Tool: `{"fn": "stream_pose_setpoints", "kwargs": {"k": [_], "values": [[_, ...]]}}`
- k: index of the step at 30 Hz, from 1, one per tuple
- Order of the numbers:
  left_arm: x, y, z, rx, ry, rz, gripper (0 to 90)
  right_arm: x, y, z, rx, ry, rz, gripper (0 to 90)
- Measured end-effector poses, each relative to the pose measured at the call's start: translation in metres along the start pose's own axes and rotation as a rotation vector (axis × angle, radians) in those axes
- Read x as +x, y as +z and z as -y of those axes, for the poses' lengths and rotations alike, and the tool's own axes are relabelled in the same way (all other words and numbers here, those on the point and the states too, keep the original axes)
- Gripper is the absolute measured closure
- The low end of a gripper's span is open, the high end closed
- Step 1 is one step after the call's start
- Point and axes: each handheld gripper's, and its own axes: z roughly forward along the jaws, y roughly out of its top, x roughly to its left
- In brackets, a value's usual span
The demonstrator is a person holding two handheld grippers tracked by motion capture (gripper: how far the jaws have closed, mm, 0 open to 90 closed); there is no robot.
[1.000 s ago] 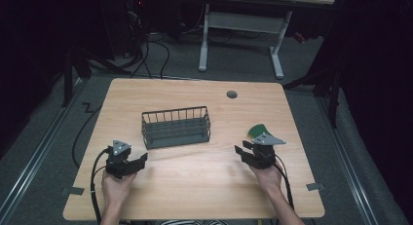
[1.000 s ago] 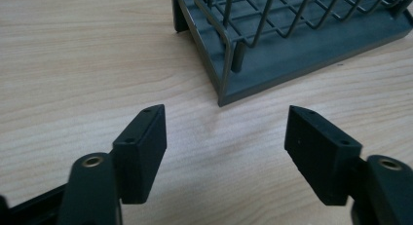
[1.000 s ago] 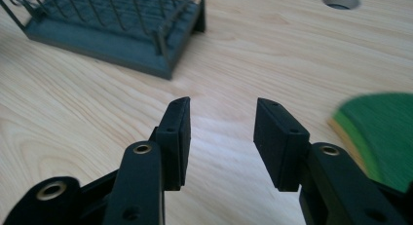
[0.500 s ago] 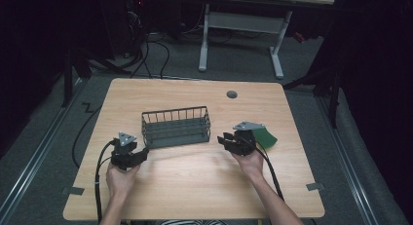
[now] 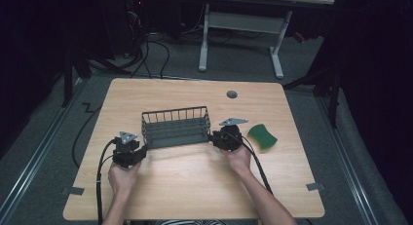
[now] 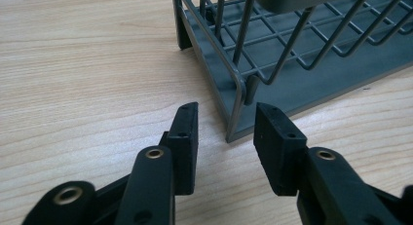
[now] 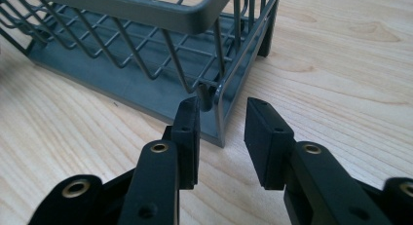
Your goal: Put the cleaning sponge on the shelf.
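Dark floor surrounds the pale wooden tabletop [image 5: 195,186] in the high view, where a grey wire basket [image 5: 176,127] stands at the middle, flanked at either short end by the left tongs [image 5: 142,150] and the right tongs [image 5: 213,136], presumably for a two-handed lift, while a green sponge [image 5: 262,137] lies just beyond the right hand. Seen from the left gripper view, the left tongs [image 6: 226,130] have just been closing and are lined up astride the basket's corner post [image 6: 237,105], gaps remaining at both pads. Seen from the right gripper view, the right tongs [image 7: 221,130], likewise just closing, are set astride the opposite end's corner wire [image 7: 219,113], not yet clamped.
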Motion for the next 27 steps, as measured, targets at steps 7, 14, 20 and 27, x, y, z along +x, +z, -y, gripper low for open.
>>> {"fn": "stream_pose_setpoints", "kwargs": {"k": [7,14,20,27], "values": [[0.0,0.004,0.0,-0.005,-0.004,0.01,67.4,0.0,0.006,0.001,0.008,-0.006,0.006,72.9],[0.0,0.007,0.0,0.001,0.006,0.017,74.5,0.002,0.009,0.001,0.015,-0.041,0.027,78.7],[0.0,0.009,-0.001,0.007,-0.008,0.033,81.2,0.004,0.011,0.0,0.017,-0.061,0.031,84.4],[-0.004,0.009,-0.007,0.012,0.024,0.023,86.0,0.005,0.011,-0.001,0.027,-0.073,0.041,86.3]]}}
